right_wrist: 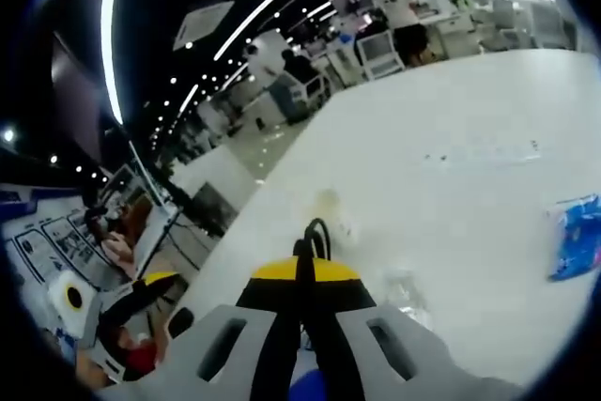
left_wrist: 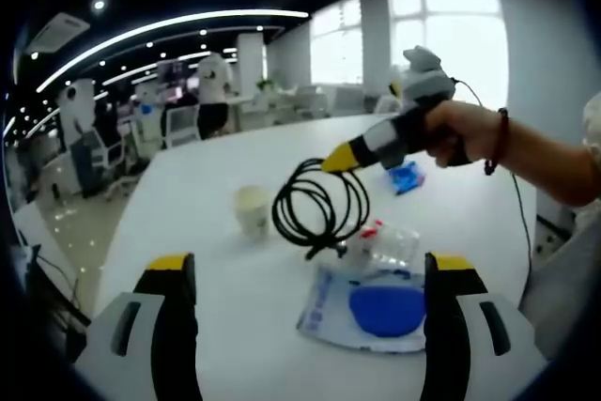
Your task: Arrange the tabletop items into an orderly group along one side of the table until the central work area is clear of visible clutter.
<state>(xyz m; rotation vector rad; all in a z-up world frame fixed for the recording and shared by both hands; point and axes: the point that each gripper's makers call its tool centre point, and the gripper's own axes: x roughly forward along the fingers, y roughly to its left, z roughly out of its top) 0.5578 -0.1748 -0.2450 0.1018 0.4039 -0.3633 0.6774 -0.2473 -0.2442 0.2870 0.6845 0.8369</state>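
Right gripper (right_wrist: 305, 279): its 2 yellow-tipped jaws are closed together on a black cable (right_wrist: 316, 230), which loops up just beyond the tips. The white table (right_wrist: 470, 129) extends ahead. A blue packet (right_wrist: 575, 237) lies well off to the jaws' right.

One cable (left_wrist: 319, 208), one cup (left_wrist: 252, 209), perhaps three plastic packets (left_wrist: 376, 307).

Blue packet (right_wrist: 575, 237) cut by edge
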